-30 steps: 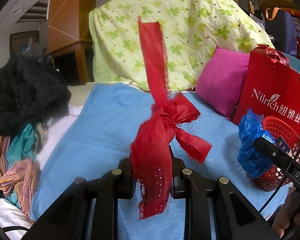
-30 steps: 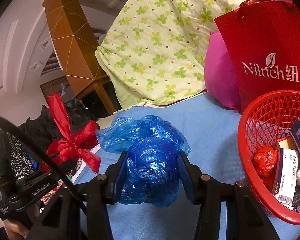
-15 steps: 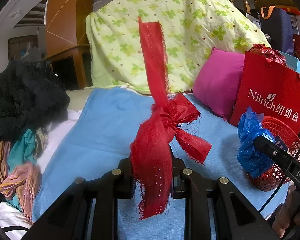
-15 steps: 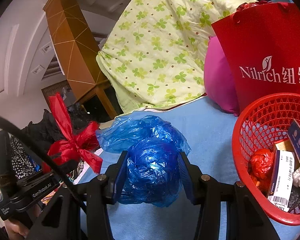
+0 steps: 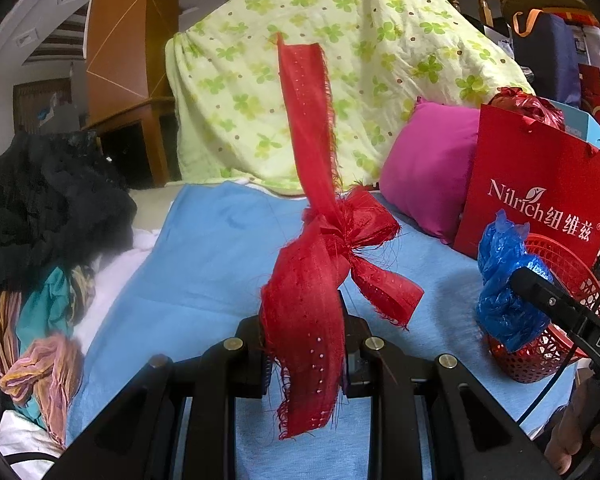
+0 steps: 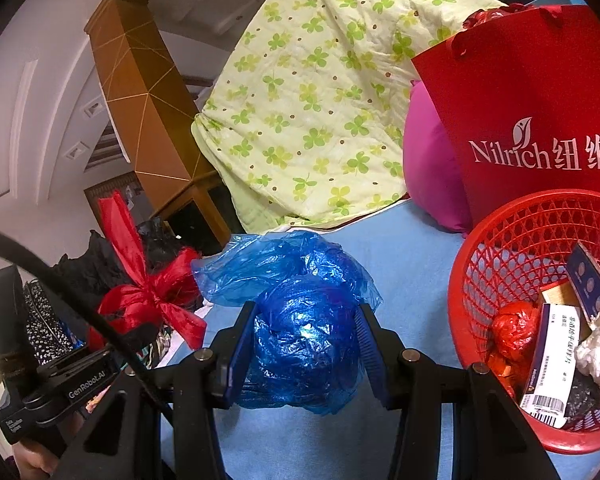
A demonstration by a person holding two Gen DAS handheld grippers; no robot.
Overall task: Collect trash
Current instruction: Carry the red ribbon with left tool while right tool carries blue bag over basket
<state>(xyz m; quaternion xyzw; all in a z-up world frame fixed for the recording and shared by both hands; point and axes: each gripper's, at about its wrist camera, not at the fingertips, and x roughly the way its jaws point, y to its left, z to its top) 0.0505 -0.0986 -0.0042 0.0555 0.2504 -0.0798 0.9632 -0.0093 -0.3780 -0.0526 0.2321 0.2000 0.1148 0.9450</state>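
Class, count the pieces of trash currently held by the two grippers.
2. A red ribbon bow in the left gripper; a crumpled blue plastic bag between the right gripper's fingers, beside the red basket.

My left gripper (image 5: 304, 344) is matte black plastic with brass-coloured round screws; my right gripper (image 6: 304, 344) is black with ribbed blue pads (image 6: 236, 352), silver screws, and a black cable beside white "GenRobot.AI" lettering

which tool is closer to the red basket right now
Right. The right tool, shut on the blue plastic bag, is just beside the red basket. The left tool, holding the red ribbon, is farther off.
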